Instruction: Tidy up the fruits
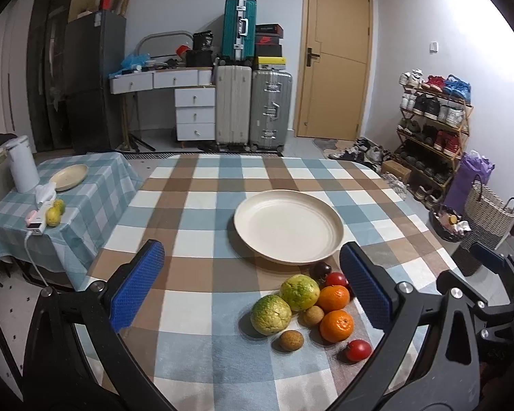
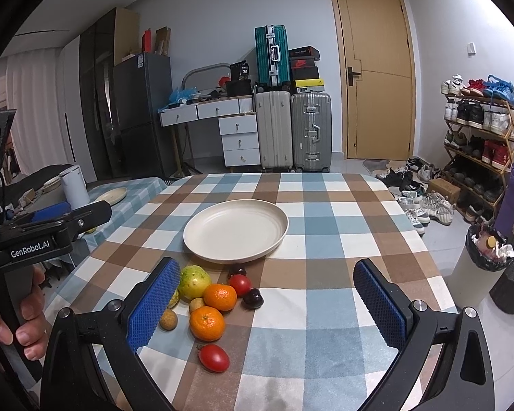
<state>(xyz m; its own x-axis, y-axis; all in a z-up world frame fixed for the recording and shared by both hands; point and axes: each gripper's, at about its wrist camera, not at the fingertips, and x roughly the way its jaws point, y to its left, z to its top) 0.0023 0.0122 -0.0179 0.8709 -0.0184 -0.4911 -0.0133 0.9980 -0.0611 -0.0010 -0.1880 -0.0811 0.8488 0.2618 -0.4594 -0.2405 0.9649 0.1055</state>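
Fruits (image 2: 209, 308) cluster in a line running toward the cream round plate (image 2: 236, 233); I see both tools, left tool (image 1: 253, 284) and right tool (image 2: 274, 301), wide open, holding nothing above the checked tabletop (image 2: 325, 308).

Matt cream plate (image 1: 289, 226); checked cloth tablecloth (image 1: 195, 198); glossy tomato (image 2: 213, 358); knobbly blue pads (image 1: 137, 284).

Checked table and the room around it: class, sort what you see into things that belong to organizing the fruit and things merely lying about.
Belongs to the job:
cream plate
two green guavas
two tangerines
two red tomatoes
two brown longans
dark plums
left gripper and right gripper, both open

Just lying about:
suitcases
shoe rack
white kettle
small plate on the side table
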